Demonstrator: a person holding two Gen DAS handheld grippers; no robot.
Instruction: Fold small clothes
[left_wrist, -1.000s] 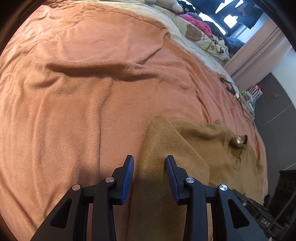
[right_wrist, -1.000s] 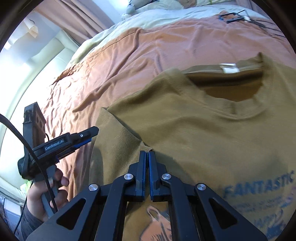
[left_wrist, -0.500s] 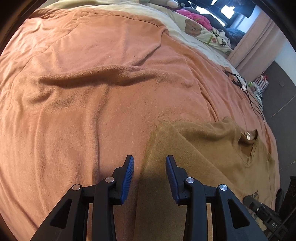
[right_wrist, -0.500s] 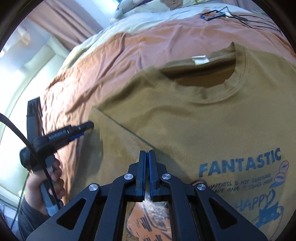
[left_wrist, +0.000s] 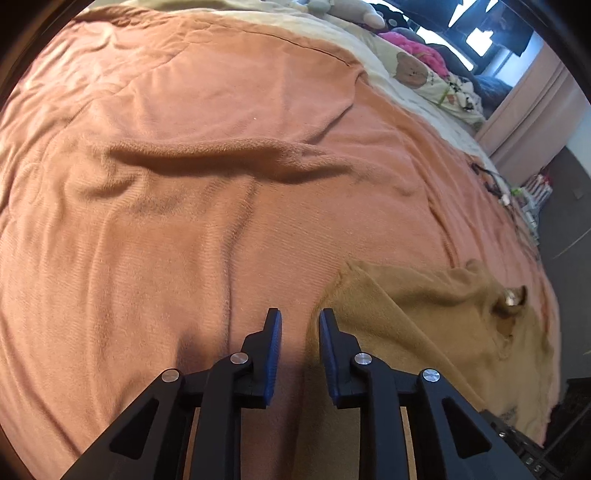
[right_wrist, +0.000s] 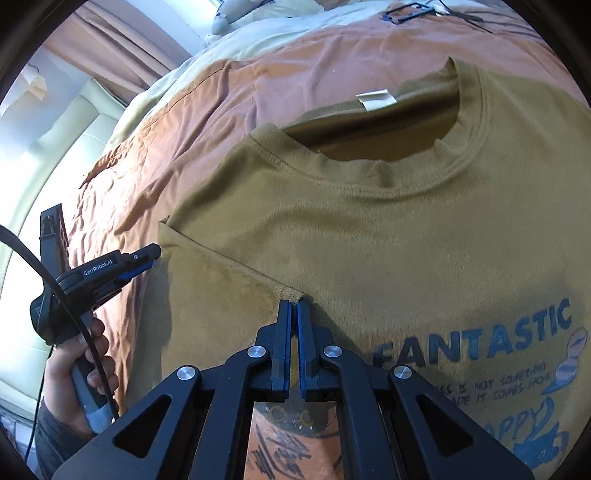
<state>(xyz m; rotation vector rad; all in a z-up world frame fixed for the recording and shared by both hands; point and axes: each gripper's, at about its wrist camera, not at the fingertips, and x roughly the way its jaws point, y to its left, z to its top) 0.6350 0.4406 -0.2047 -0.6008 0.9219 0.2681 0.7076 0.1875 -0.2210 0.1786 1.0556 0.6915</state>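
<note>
- Two views serve us, and we take the left wrist first. Our left hand-held gripper (left_wrist: 300, 325) hangs over the bed (left_wrist: 184, 221), tilted down, its blue pads partly apart and closing. Only the orange blanket shows between the tips; whether cloth sits deeper in the jaws we cannot tell. The brown T-shirt (left_wrist: 424, 306) lies flat just to the right, its sleeve edge alongside the right pad, its collar further right.
- From the right wrist, our right hand-held gripper (right_wrist: 294, 306) is fully closed, pinching the T-shirt's cloth where the sleeve seam meets the body. The shirt lies printed side up, collar toward the far side of the bed, hem toward us, so its long axis runs away from us, along the line the gripper points.
- Same view: the left hand-held gripper (right_wrist: 153, 254), held in the left hand (right_wrist: 77, 373), points at the sleeve's outer edge and is the nearer one to it.
- We judge the next move hinges on that sleeve lying between both grippers, ready to fold inward.
</note>
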